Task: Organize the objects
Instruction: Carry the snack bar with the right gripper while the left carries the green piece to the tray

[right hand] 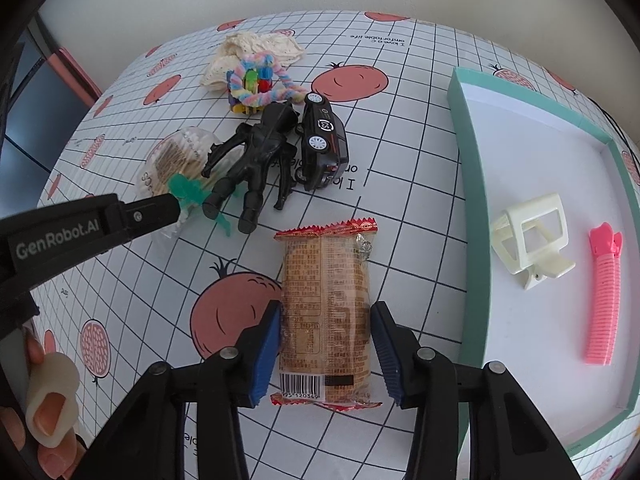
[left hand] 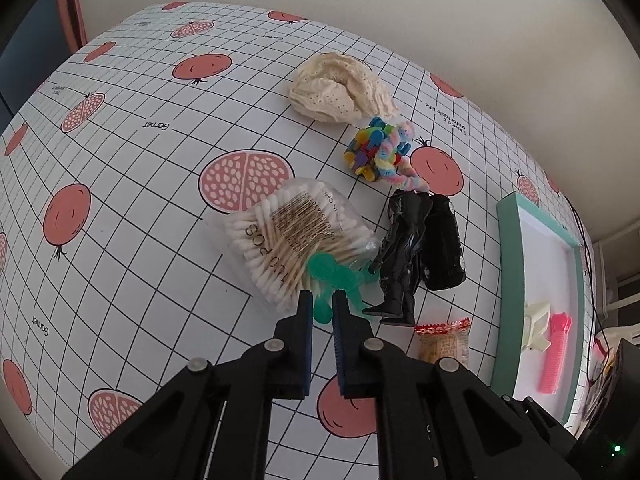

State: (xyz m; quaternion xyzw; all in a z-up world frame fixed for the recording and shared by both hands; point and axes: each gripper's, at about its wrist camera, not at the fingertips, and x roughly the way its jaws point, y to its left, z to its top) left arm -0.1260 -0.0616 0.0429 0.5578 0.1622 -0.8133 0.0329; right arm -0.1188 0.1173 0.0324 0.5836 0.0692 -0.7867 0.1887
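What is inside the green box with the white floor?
Inside the green box lie a cream hair claw and a pink hair clip, apart from each other. The near end of the box is cut off by the frame, so that part stays unknown.

2 near, downward wrist views, shared toy cluster [left hand: 416, 248]

My table wears a grid-and-pomegranate tablecloth [left hand: 132, 168]; behind it a plain pale wall [left hand: 400, 4], and a cable [left hand: 588, 240] off the edge.
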